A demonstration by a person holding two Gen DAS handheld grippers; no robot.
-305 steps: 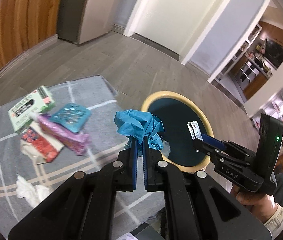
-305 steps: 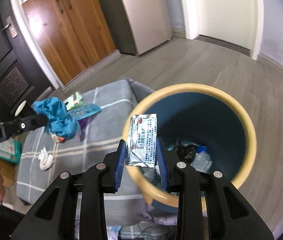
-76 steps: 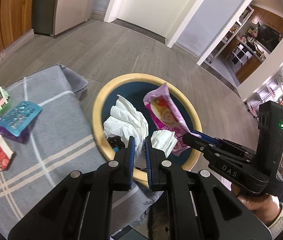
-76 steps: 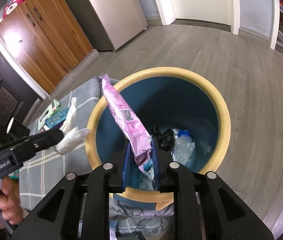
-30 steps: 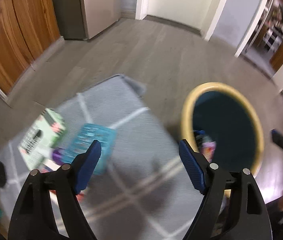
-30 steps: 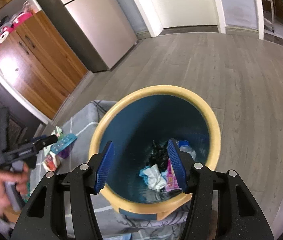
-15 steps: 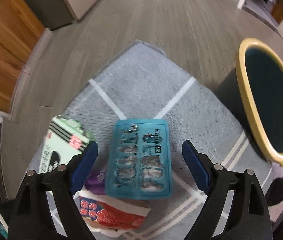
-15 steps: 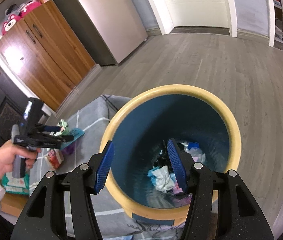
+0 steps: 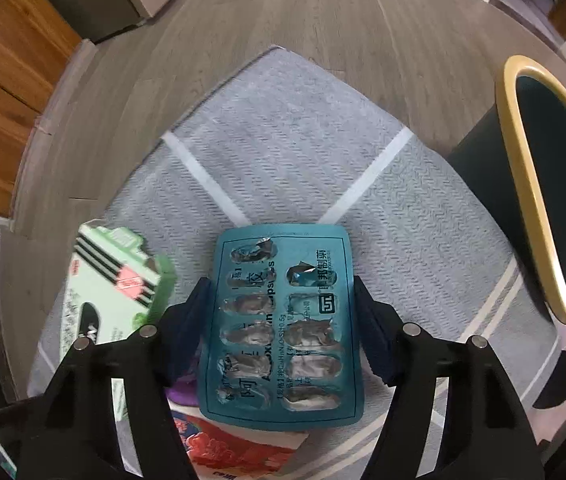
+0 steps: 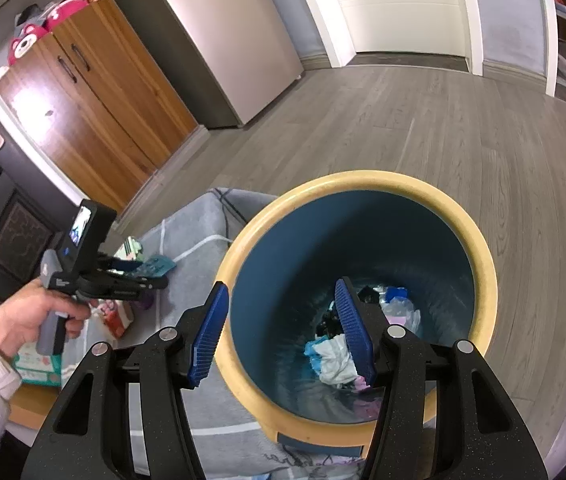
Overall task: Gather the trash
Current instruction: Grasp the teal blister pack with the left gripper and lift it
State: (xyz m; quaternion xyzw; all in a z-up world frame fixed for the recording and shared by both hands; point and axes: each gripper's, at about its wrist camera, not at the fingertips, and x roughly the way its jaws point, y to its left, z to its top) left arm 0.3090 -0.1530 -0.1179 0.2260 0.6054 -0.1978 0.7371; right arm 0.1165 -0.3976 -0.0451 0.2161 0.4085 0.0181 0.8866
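Two tools are seen at work over a grey cloth point(image 9: 303, 152) crossed by white stripes. Farthest left in the left wrist view, a green and white carton point(image 9: 111, 292) lies on the cloth, its print blurred. Just right of it, the left tool point(image 9: 281, 312) is pointed steeply down, and its jaws are closing with a teal blister pack point(image 9: 281, 320) between them; the dark pads are seen hard against both long edges of the pack, though whether they already press on it cannot be told for certain. The pack's pockets are torn open, and it lies on top of a purple wrapper point(image 9: 181, 392) and a red printed packet point(image 9: 235, 446), both largely covered. At the right edge of that view, the yellow-rimmed trash bin point(image 9: 523, 200) stands beside the cloth, well apart from the pack. In the right wrist view, a hand point(image 10: 27, 320) in a pale sleeve is seen at the left, wrapped around the left tool's grey handle, with the teal pack at that tool's tip. Further right, the right tool point(image 10: 283, 332) is held released and empty above the bin point(image 10: 483, 264), its blue ribbed pads spread either side of the near rim. Crumpled white tissue point(image 10: 335, 360) and other discarded scraps are seen at the bin's blue bottom.
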